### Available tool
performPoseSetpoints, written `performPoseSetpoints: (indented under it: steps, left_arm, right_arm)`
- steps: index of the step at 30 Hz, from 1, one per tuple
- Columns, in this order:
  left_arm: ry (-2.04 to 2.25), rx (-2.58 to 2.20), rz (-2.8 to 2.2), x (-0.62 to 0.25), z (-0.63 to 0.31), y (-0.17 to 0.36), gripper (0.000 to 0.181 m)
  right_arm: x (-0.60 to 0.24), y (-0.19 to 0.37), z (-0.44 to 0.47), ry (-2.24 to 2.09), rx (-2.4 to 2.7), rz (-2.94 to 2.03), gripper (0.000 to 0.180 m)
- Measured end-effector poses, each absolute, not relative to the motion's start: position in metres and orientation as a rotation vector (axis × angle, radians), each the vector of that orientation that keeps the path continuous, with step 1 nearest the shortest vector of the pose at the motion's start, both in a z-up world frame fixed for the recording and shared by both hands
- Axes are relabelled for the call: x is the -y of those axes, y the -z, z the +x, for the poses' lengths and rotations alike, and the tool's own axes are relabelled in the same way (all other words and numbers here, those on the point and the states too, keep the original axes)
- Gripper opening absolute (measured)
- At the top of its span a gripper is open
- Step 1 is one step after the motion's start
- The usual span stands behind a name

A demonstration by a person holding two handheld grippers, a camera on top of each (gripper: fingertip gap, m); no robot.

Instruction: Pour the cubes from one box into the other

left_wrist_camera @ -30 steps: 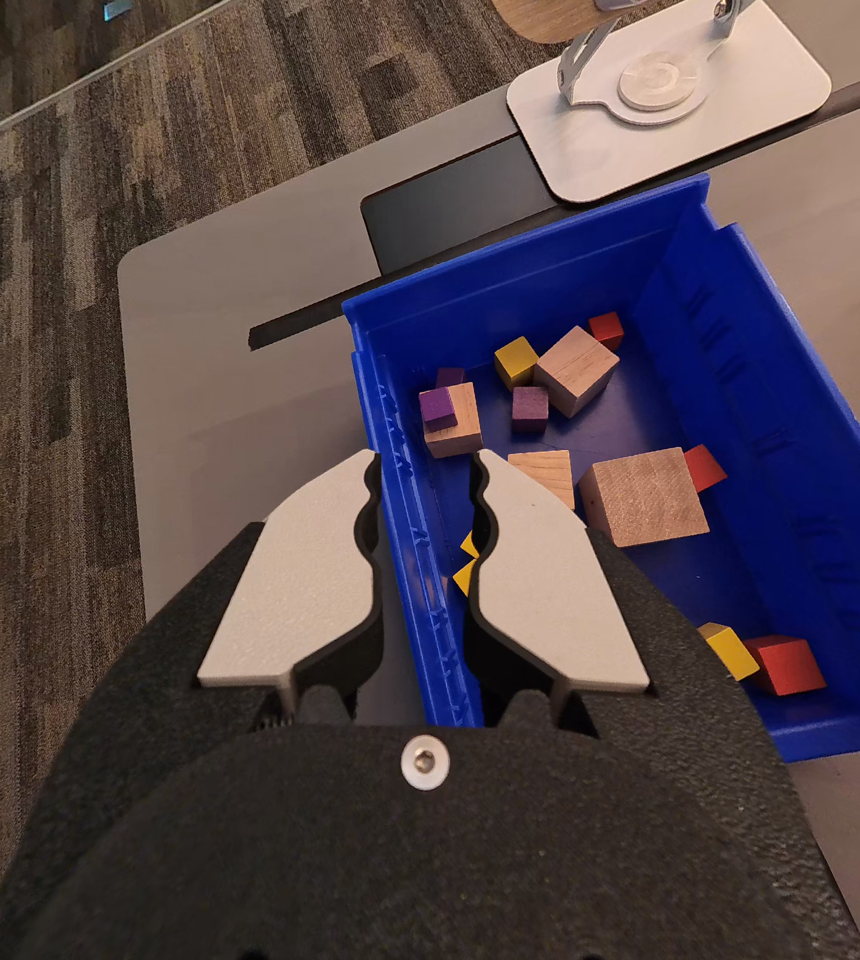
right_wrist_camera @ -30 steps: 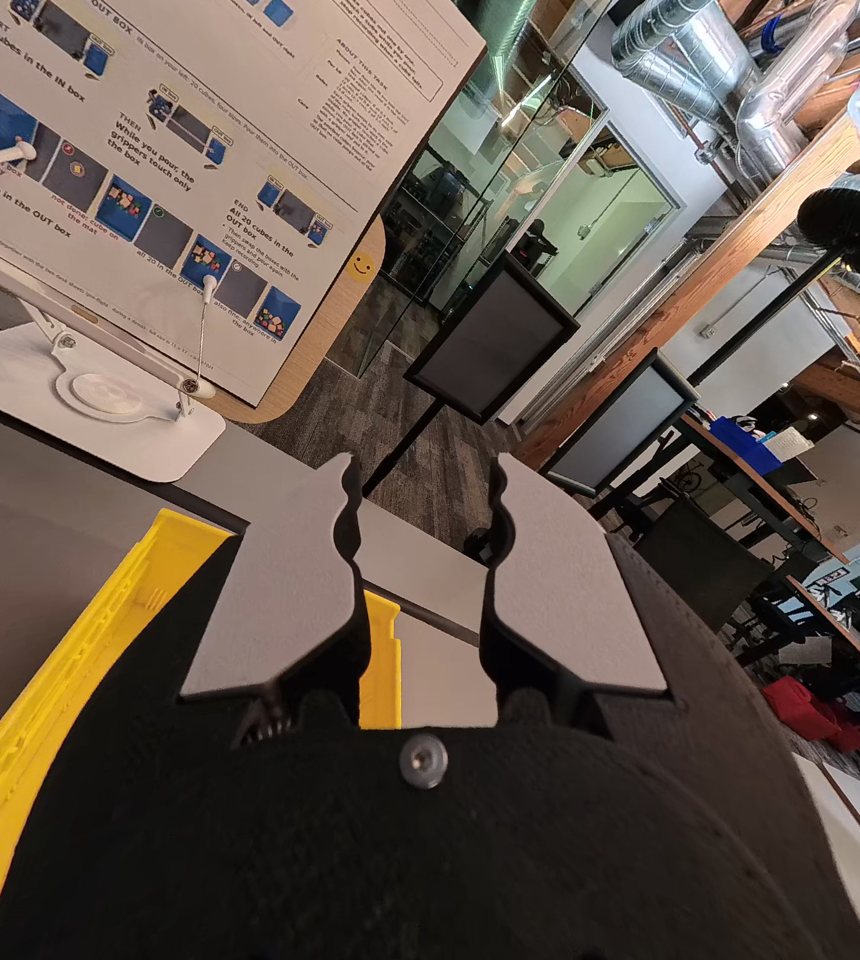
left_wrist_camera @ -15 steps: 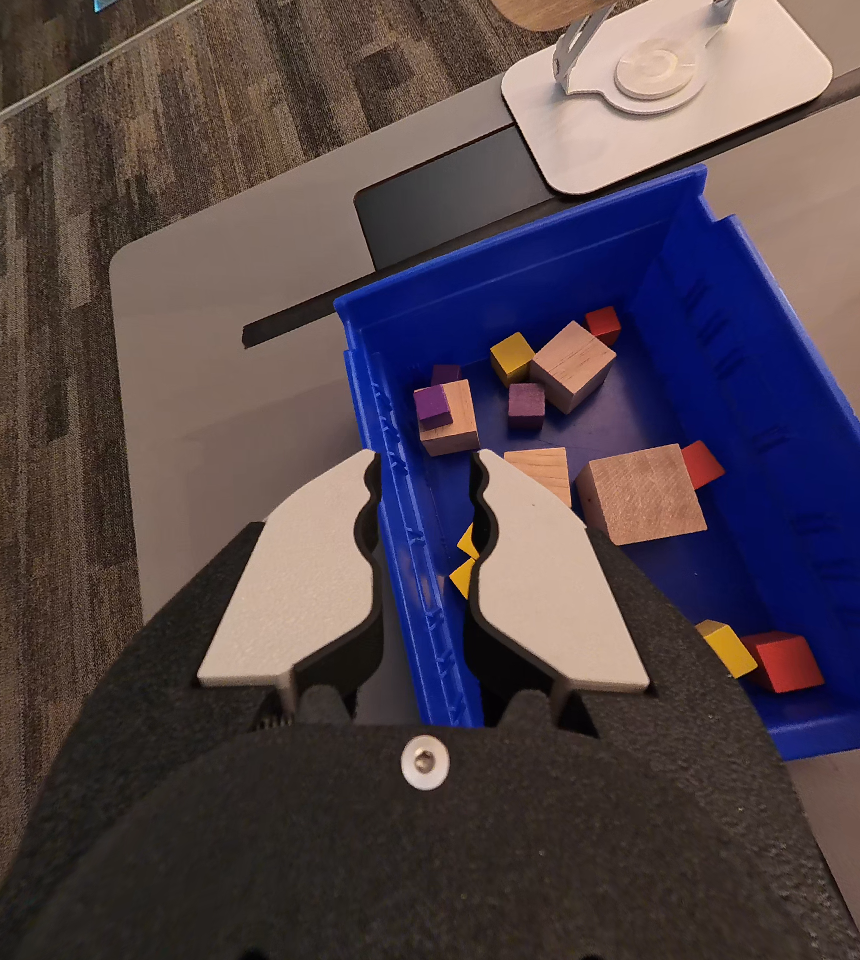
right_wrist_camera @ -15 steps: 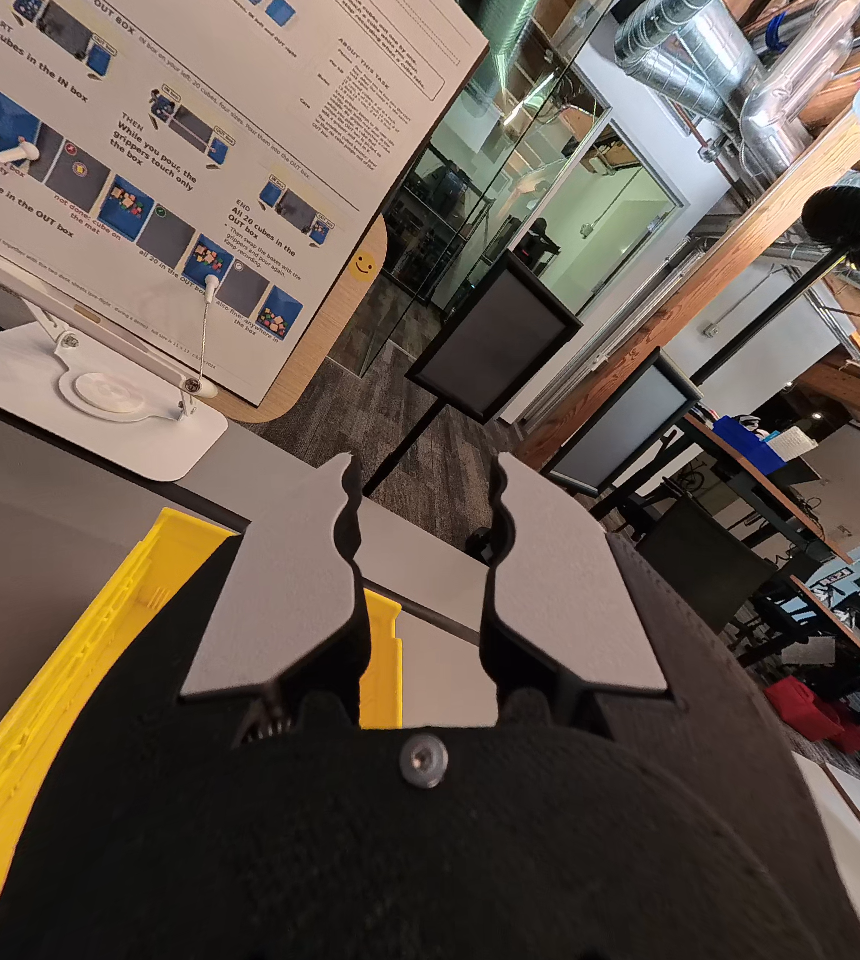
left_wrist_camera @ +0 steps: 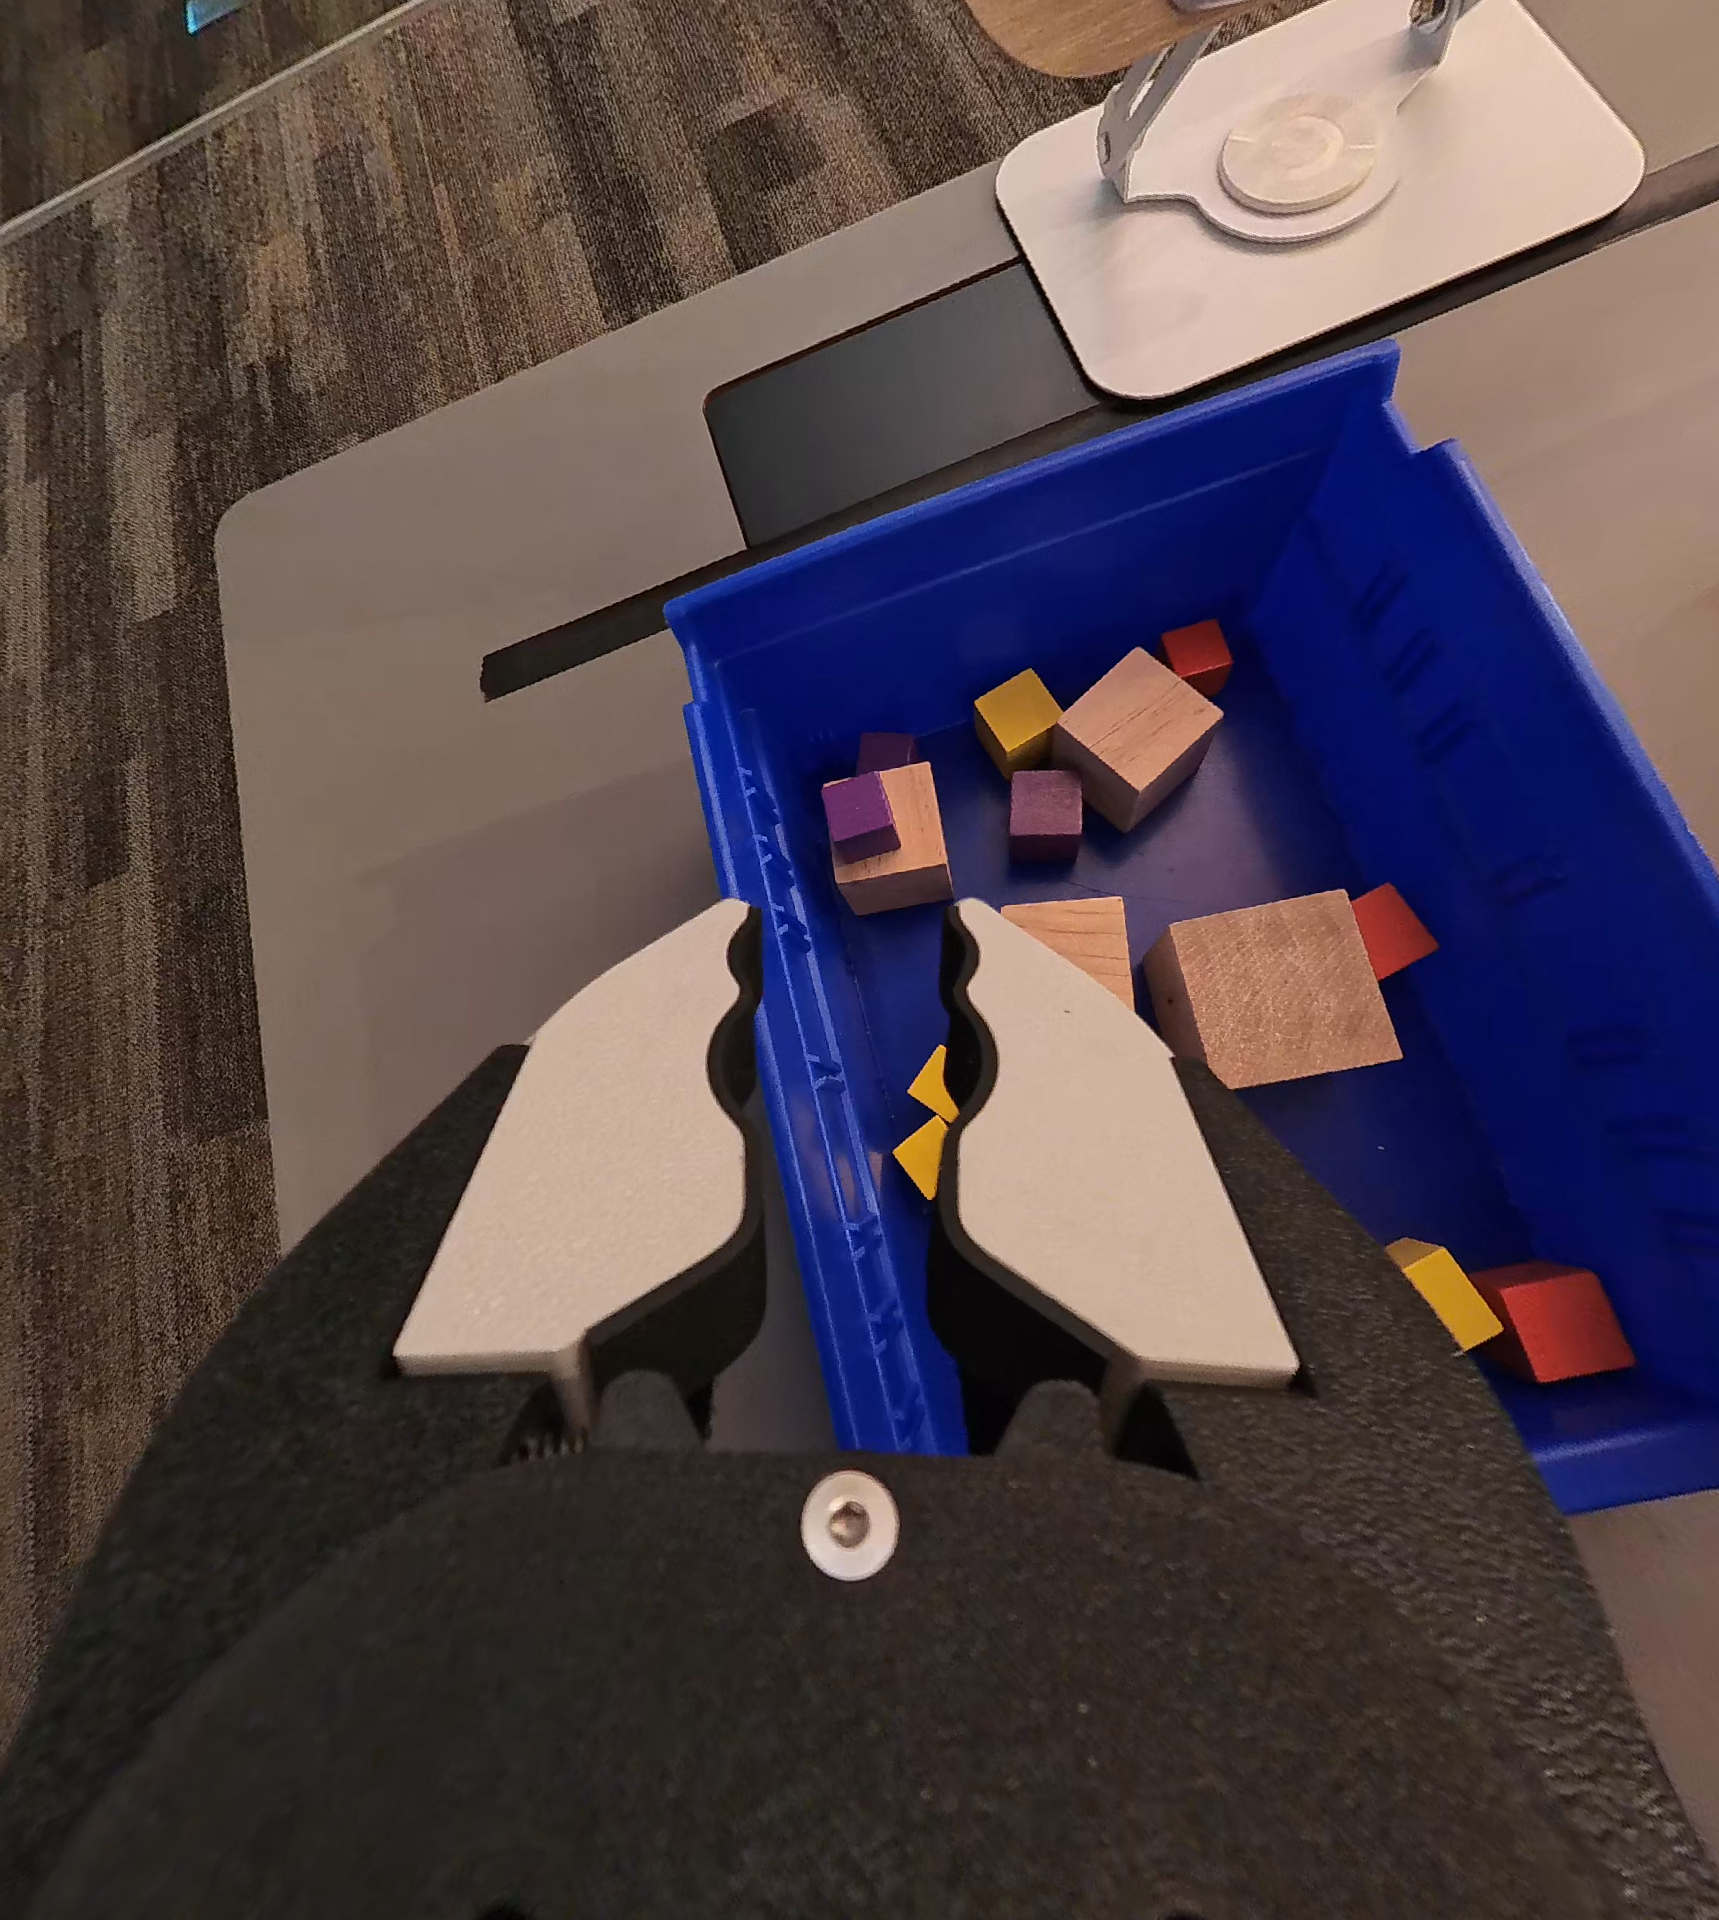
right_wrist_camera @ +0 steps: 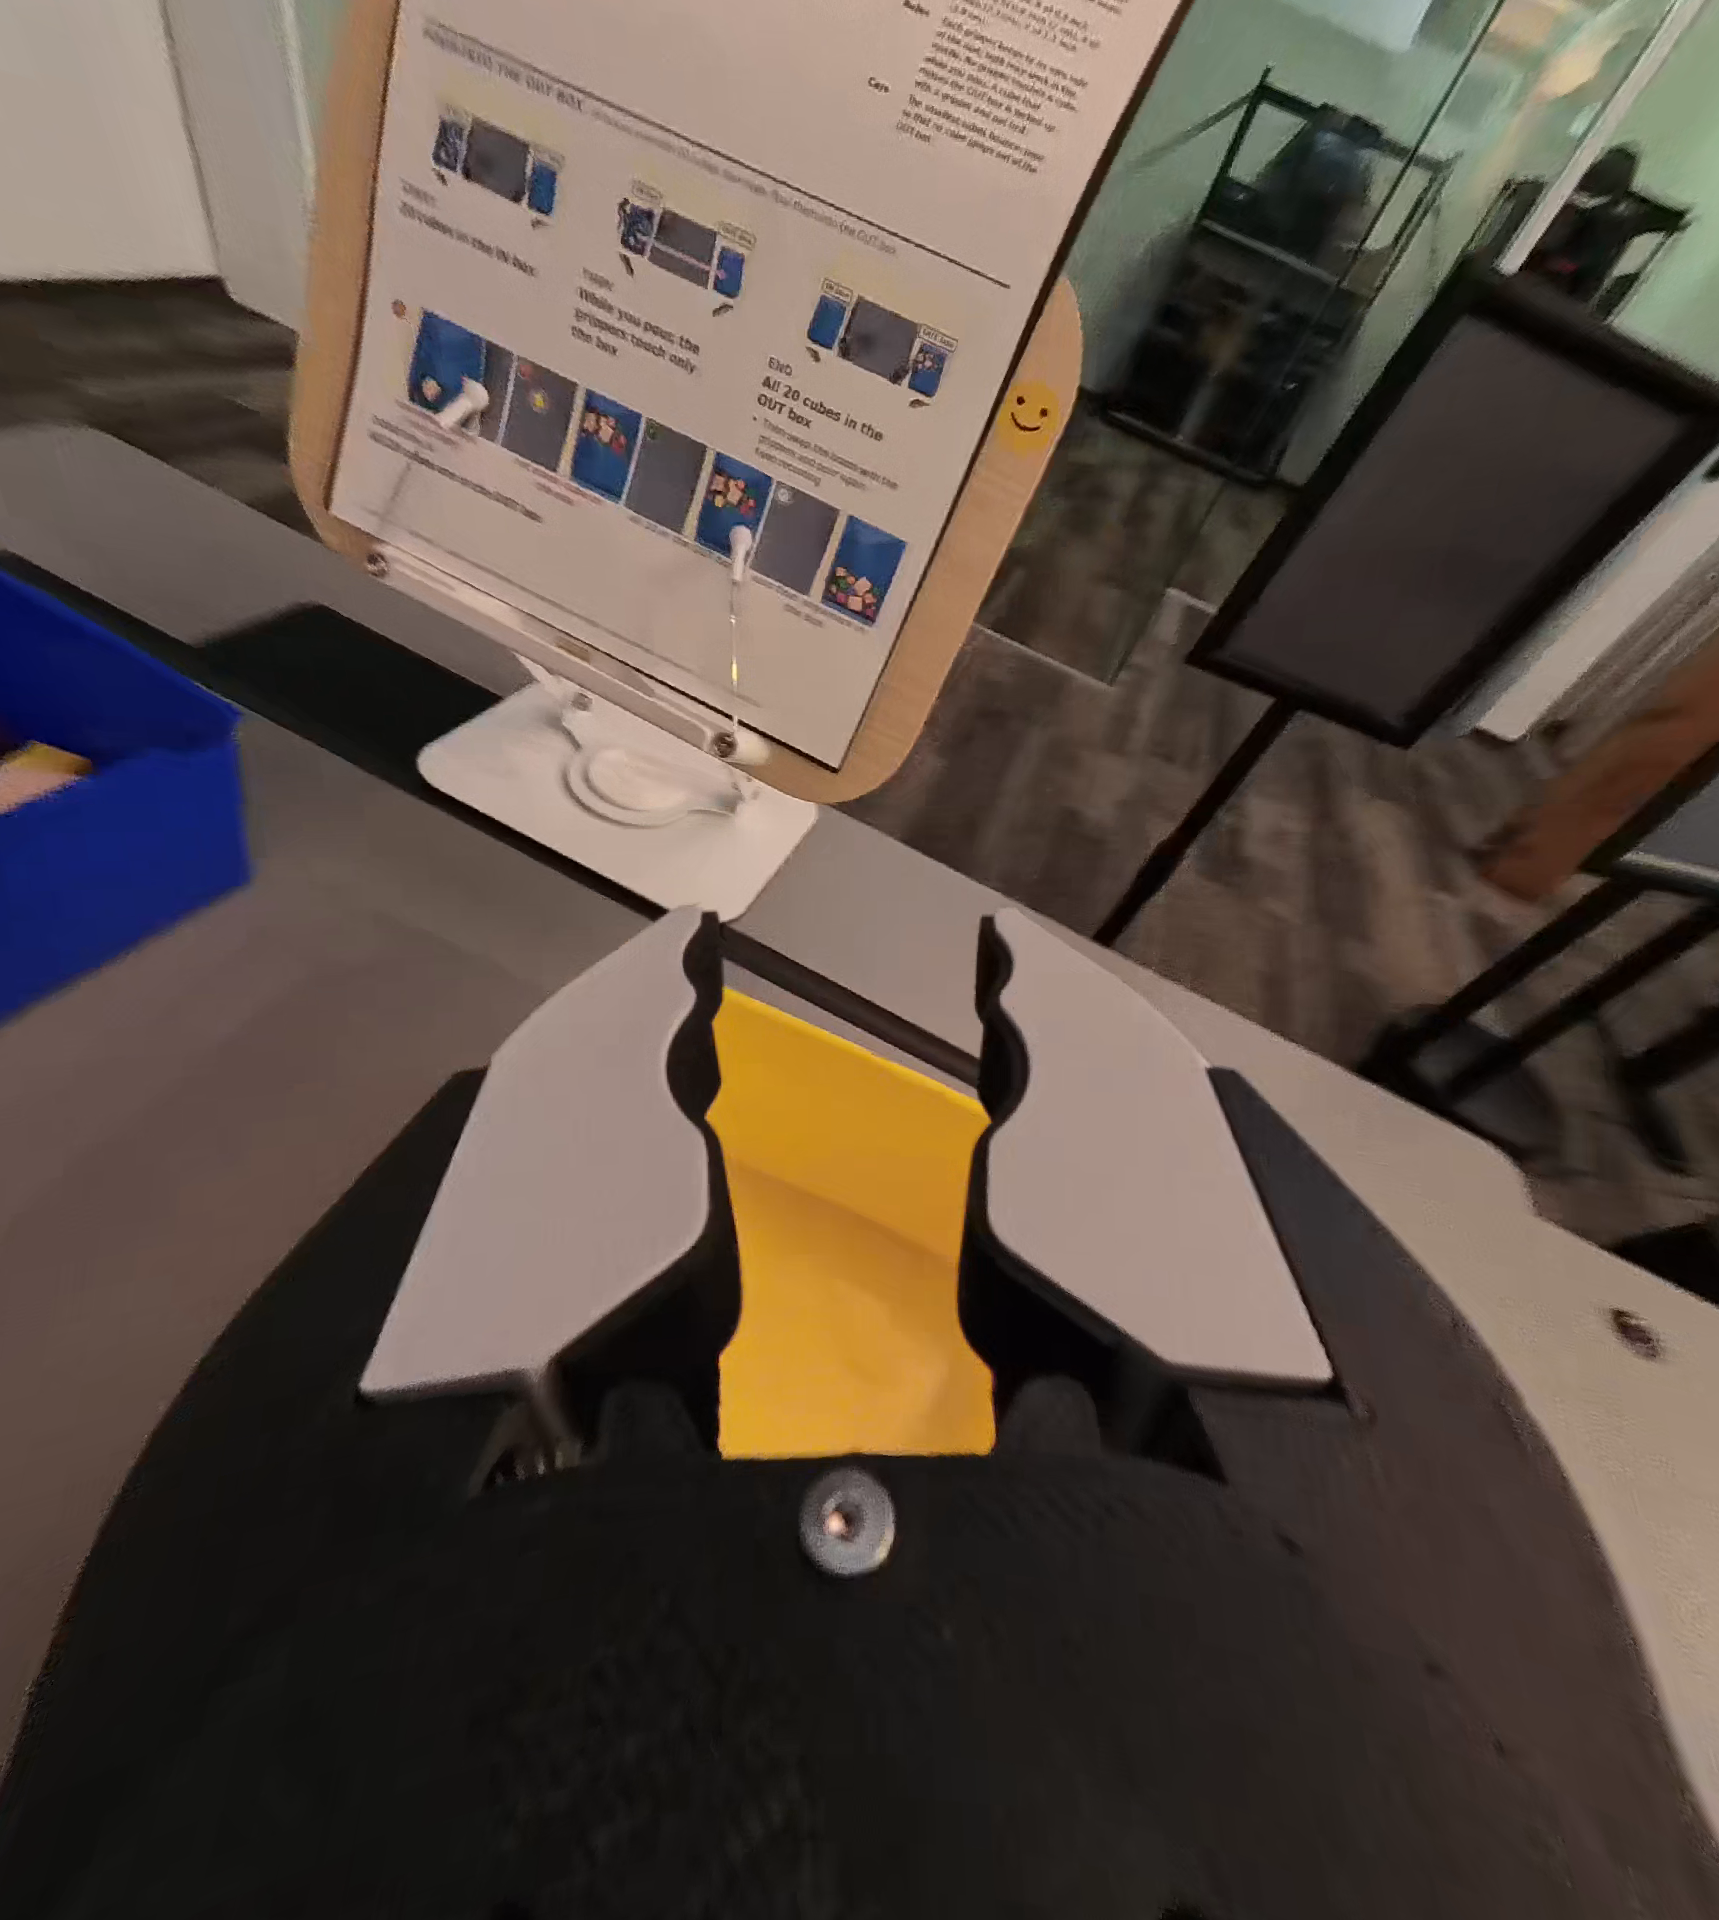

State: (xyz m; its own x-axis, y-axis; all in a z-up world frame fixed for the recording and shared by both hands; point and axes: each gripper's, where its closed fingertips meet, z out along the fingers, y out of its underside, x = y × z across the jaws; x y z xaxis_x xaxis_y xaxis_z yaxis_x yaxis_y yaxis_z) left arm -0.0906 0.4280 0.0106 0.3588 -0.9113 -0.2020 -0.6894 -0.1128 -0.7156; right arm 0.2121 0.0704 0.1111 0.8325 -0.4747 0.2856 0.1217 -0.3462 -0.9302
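Note:
The blue box (left_wrist_camera: 1520, 852) stands on the grey table and holds several cubes: wooden ones (left_wrist_camera: 1270, 987), purple (left_wrist_camera: 1042, 816), yellow (left_wrist_camera: 1016, 717) and red (left_wrist_camera: 1551, 1320). My left gripper (left_wrist_camera: 850, 914) straddles the box's left long wall, one finger outside and one inside, shut on that wall. The blue box also shows at the left of the right wrist view (right_wrist_camera: 55, 831). My right gripper (right_wrist_camera: 847, 920) is open just above the yellow box (right_wrist_camera: 844, 1226), which shows only between the fingers. I cannot tell whether it touches the box.
An instruction board (right_wrist_camera: 689, 312) on a white stand base (left_wrist_camera: 1322, 197) stands at the table's back edge, behind both boxes. A dark mat (left_wrist_camera: 886, 436) lies beside it. Carpet floor (left_wrist_camera: 107, 727) lies beyond the table's left edge. Black screens on poles (right_wrist_camera: 1457, 520) stand to the right.
My right gripper has swung down and to the left, from facing out into the room to facing the table with the yellow box between its fingers. The left gripper and blue box barely moved.

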Motion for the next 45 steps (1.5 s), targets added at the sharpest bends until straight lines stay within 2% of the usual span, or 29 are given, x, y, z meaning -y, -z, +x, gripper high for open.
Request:
performPoseSetpoints:
  steps: [5, 11, 17, 33, 41, 45]
  left_arm:
    - [0.377, -1.396, -1.867, -0.428, -0.090, -0.011, 0.032]
    - [0.369, -1.399, -1.871, -0.429, -0.090, -0.009, 0.032]
    - [0.370, -1.395, -1.870, -0.429, -0.090, -0.010, 0.032]
    - [0.360, -1.406, -1.872, -0.428, -0.088, -0.008, 0.033]
    - [0.363, -1.410, -1.877, -0.428, -0.087, -0.006, 0.033]
    - [0.365, -1.412, -1.878, -0.427, -0.087, -0.006, 0.033]
  right_arm:
    - [-0.058, -0.114, 0.228, 0.704, -0.326, -1.811, 0.047]
    - [-0.044, -0.153, 0.218, 1.117, -0.236, -1.670, 0.047]
    - [-0.046, -0.170, 0.193, 1.184, -0.170, -1.612, 0.046]
    - [-0.045, -0.167, 0.196, 1.181, -0.183, -1.634, 0.046]
    - [-0.052, -0.150, 0.203, 1.078, -0.195, -1.718, 0.047]
    - [-0.084, -0.133, 0.164, 0.552, 0.041, -1.747, 0.046]
